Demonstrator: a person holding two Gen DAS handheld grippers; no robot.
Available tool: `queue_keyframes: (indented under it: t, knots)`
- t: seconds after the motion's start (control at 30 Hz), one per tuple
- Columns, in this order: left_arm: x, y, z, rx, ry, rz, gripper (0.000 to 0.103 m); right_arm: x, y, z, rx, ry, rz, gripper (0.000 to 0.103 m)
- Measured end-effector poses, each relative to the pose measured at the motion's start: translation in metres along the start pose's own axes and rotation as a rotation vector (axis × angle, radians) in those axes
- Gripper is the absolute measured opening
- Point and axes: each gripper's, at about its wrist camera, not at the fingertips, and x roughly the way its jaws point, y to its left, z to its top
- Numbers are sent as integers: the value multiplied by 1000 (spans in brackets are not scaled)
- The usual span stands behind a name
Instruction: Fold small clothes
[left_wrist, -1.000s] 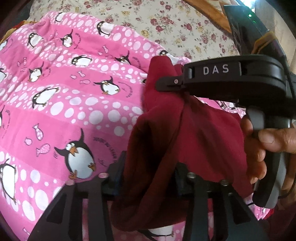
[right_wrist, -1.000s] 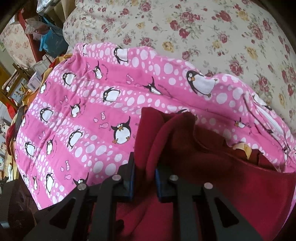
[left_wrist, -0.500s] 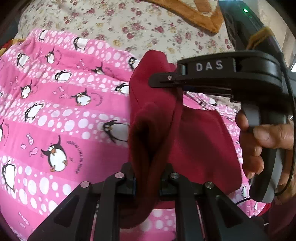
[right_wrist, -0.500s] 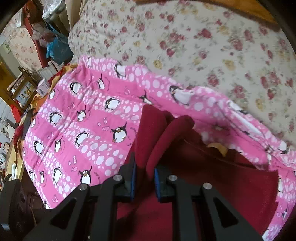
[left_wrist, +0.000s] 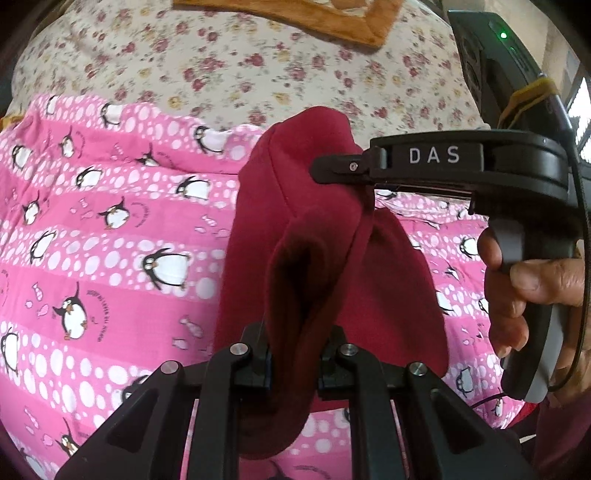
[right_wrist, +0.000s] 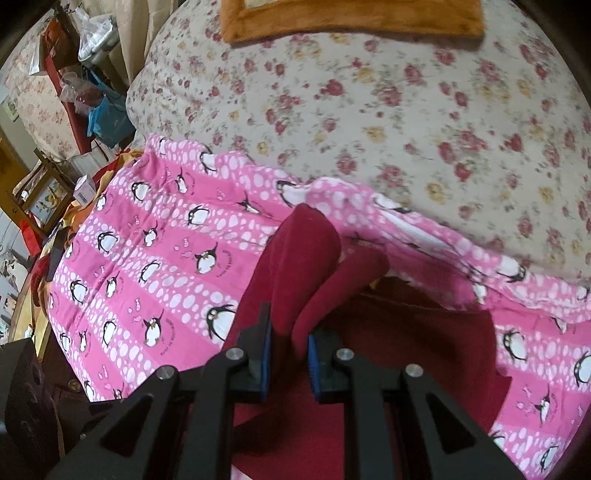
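Note:
A small dark red garment (left_wrist: 317, 236) hangs lifted above the pink penguin blanket (left_wrist: 110, 240). My left gripper (left_wrist: 293, 360) is shut on a bunched fold of it at the bottom of the left wrist view. In that same view the right gripper (left_wrist: 332, 173) comes in from the right, held by a hand (left_wrist: 535, 295), and pinches the garment's upper edge. In the right wrist view my right gripper (right_wrist: 290, 360) is shut on a thick fold of the red garment (right_wrist: 306, 266); the rest of the cloth trails down to the right over the blanket (right_wrist: 166, 266).
A floral bedspread (right_wrist: 406, 110) lies beyond the blanket, with an orange-brown mat (right_wrist: 351, 18) at its far end. Cluttered shelves, bags and boxes (right_wrist: 74, 110) stand beside the bed's left edge in the right wrist view.
Both grippers have risen and moved toward the floral bedspread, carrying the red garment up off the blanket. The left jaws closed tighter on the cloth.

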Motion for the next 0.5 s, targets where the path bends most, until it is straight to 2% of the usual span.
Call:
queue_keyframes:
  t: [0.5]
  knots:
    - [30, -91, -4, 96, 62, -65, 0, -44, -87, -32, 82, -28, -54, 15]
